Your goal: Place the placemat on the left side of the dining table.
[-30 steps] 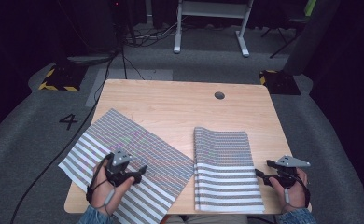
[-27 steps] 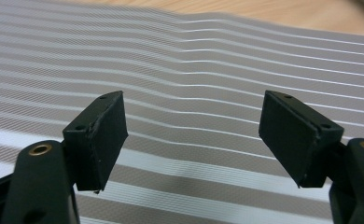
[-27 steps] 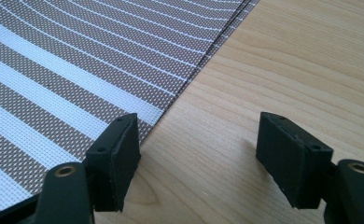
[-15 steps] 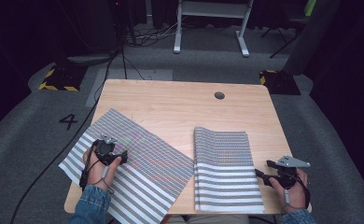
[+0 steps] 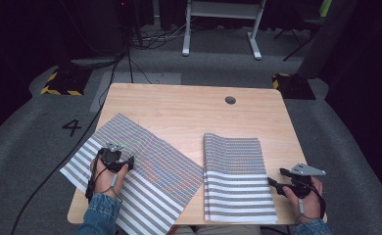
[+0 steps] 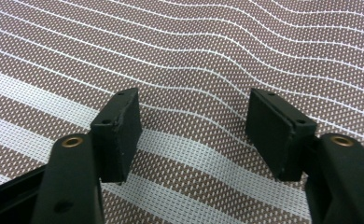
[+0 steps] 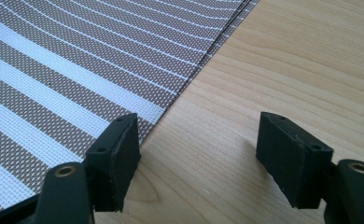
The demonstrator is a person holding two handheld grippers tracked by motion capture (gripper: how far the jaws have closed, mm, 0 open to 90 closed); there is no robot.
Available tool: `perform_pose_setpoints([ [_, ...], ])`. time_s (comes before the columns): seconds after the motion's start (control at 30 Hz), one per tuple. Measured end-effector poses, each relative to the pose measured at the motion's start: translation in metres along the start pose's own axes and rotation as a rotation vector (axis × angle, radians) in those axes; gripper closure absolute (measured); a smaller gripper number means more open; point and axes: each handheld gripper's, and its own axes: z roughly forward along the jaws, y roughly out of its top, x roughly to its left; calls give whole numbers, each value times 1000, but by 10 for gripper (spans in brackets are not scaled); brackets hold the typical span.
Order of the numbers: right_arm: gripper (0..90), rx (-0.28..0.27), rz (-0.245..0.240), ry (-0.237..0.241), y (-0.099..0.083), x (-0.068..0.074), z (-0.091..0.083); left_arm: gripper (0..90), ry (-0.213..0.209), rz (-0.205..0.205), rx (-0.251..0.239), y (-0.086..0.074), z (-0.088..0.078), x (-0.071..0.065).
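Lying on a light wooden table (image 5: 179,107), two striped woven mats are seen from the high view, with a gripper held at each near corner. At the left, a large mat (image 5: 145,171) in brown-grey and white stripes is spread at a slant, its near and left corners hanging past the table edge. The left gripper (image 5: 114,157) is held low over the left part of this mat by a hand in a denim sleeve (image 5: 97,215). In the left gripper view its two black jaws are seen partly open, having just been closing, with pads (image 6: 124,135) standing apart just above the weave; nothing is gripped between them, and the cloth under them is slightly rippled. Toward the right, a second striped mat (image 5: 235,178) is laid folded, squared to the near table edge, close beside the first mat's right corner. At the far right, the right gripper (image 5: 273,183) is held low at this folded mat's right edge, pointing toward it. In the right gripper view its jaws are seen wide open and empty, one pad (image 7: 117,158) at the mat's edge, the other over bare wood.
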Motion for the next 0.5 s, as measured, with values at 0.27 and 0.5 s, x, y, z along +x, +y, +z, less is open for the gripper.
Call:
perform_pose_setpoints([
  [0.27,304,-3,2,2,0,0,0,847,-17,142,42,18,5,-11],
  [0.5,304,0,1,0,0,0,0,867,-32,210,32,41,4,-6],
])
